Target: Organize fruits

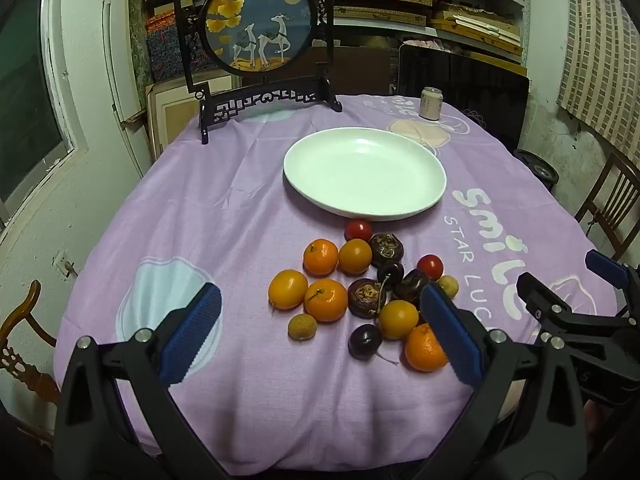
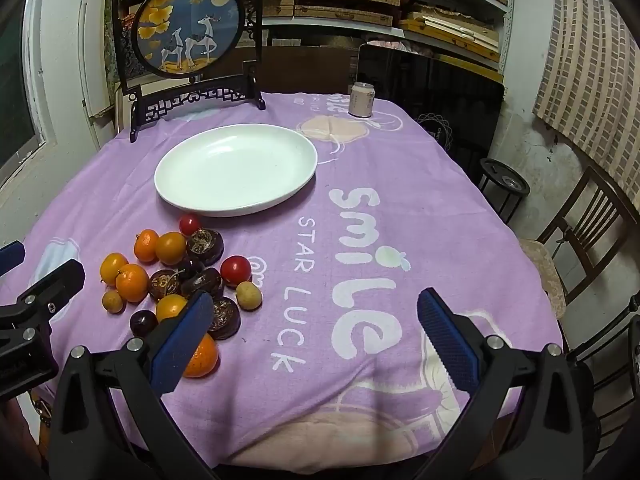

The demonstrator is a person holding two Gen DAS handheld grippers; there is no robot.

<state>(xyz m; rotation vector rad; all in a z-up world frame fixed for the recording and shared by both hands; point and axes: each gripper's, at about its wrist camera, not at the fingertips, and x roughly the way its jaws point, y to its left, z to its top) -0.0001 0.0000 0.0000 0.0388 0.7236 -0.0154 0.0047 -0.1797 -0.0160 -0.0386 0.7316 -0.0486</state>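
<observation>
White round ceramic plate (image 1: 424,196) stands empty; heaped mixed fruits (image 1: 356,288) untouched. Left gripper (image 1: 320,332) and right gripper (image 2: 316,338) gape wide, holding nothing. First pick pending: descend, centre on one fruit.

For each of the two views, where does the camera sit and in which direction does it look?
Left wrist view: sits on the left gripper, tilted down over the fruit pile toward the white plate; its open jaws and the right gripper show.
Right wrist view: sits on the right gripper, tilted down at the purple cloth, pile at left; its open jaws show.
Shared: plate, fruit, can, deer screen.
</observation>
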